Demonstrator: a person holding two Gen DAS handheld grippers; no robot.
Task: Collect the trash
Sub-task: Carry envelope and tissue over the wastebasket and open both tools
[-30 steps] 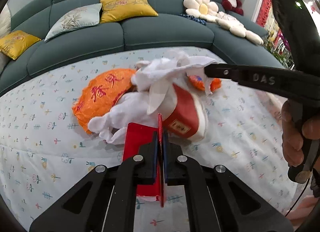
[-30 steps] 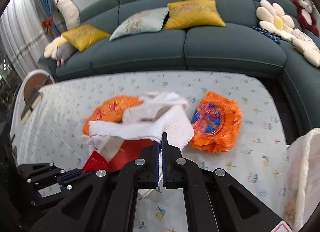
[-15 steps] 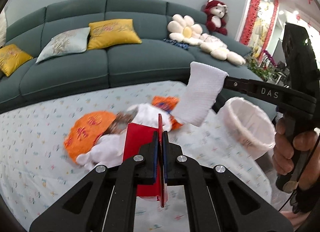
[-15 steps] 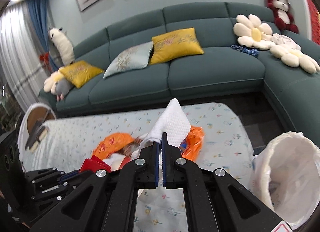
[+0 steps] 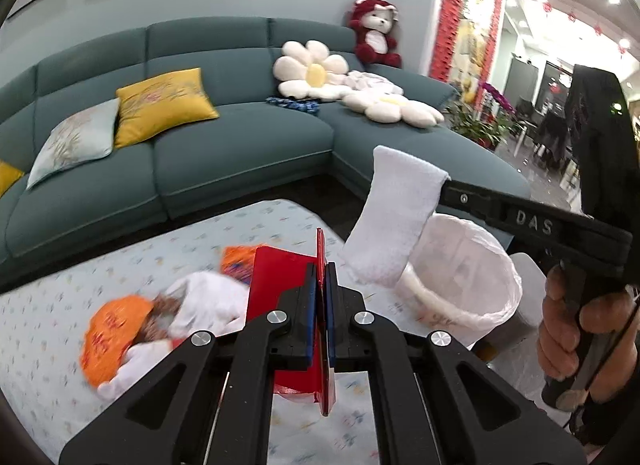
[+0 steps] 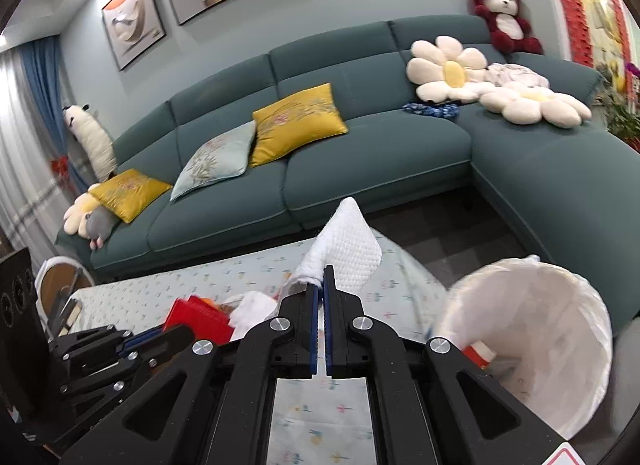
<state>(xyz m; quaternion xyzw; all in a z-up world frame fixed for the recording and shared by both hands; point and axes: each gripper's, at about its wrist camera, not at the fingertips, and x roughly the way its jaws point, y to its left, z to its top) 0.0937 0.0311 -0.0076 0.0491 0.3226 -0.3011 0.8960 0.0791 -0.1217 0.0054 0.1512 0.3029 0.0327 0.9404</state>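
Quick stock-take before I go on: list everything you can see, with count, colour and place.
tissue: 1, white, hanging from right hand-held gripper beside the bin
red packet: 1, in left hand-held gripper
bin: 1, white liner, off the table's right end
snack bags: 2, orange, on table
crumpled tissues: white pile, on table
table: 1, floral cloth
sofa: 1, teal, behind table
left hand-held gripper: shut
right hand-held gripper: shut

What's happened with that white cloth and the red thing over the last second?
The right gripper has lifted the white cloth off the trash pile on the table and carried it toward the lined trash bin; it now hangs next to the rim, not yet dropped. The left gripper stayed shut on the red packet throughout, rising with it. The orange wrappers stayed on the table.
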